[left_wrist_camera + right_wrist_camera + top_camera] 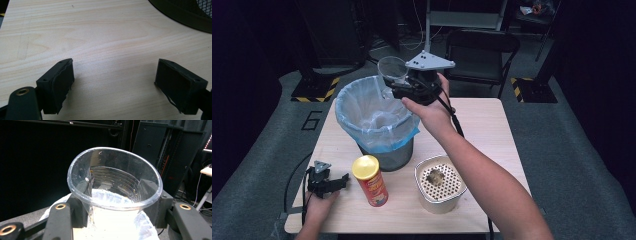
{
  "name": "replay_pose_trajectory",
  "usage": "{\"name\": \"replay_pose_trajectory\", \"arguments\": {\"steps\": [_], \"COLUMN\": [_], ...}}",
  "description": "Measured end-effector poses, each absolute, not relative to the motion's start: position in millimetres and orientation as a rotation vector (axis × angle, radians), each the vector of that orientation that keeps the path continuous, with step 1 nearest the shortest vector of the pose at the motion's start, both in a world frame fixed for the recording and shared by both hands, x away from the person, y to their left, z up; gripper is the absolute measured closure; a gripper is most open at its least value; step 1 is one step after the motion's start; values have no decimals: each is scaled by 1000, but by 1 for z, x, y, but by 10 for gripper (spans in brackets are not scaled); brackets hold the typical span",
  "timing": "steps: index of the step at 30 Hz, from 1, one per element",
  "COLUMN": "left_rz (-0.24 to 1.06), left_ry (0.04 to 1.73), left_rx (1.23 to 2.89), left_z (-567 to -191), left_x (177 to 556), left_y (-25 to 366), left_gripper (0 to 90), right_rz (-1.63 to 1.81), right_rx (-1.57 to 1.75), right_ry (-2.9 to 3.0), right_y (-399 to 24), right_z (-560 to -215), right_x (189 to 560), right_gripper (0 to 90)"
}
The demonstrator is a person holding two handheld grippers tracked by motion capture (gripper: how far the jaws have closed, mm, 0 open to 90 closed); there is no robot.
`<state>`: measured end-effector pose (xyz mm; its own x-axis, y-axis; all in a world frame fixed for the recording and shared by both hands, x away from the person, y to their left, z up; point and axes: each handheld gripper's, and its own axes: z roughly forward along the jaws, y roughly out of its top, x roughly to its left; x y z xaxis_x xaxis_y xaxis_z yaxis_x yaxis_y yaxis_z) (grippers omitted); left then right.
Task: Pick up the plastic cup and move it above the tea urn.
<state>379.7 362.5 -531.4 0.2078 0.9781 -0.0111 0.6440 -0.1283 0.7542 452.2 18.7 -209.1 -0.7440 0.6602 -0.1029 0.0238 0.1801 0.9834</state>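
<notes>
- The right hand-held gripper (398, 84) clamps a clear plastic cup (113, 182) above the lined bin (374, 122).
- The left hand-held gripper (115, 82) rests gaping, empty, on the worktop (105, 37).

A: Where did everything sit relative to the bin (374, 120)?
B: Bin stood on the table (492, 130), toward its far left. Can (370, 180) stood just in front of the bin. Perforated container (439, 184) sat front-right of the bin. Left gripper (328, 181) rested on the table front-left of the bin, beside the can.
A: And the cup (392, 70)?
B: Held above the bin's far rim, between the right gripper (404, 82) pads (160, 205).
</notes>
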Motion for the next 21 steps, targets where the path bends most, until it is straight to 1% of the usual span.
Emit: {"name": "replay_pose_trajectory", "arguments": {"steps": [5,18,19,21], "left_rz": [670,674,673,673], "left_ry": [1503,1505,1502,1505], "left_rx": [1861,1861,1872,1861], "left_z": [-531,-531,-531,-531], "left_x": [380,380,380,380], "left_y": [363,363,363,363], "left_gripper": [148,148,148,148], "right_rz": [1539,1507,1498,1515], "right_rx": [652,701,700,696], "right_ry": [1974,2092,2103,2130], "right_y": [37,56,58,63], "right_z": [-222,-236,-238,-241], "right_x": [473,490,490,490], "right_gripper": [427,419,409,353]}}
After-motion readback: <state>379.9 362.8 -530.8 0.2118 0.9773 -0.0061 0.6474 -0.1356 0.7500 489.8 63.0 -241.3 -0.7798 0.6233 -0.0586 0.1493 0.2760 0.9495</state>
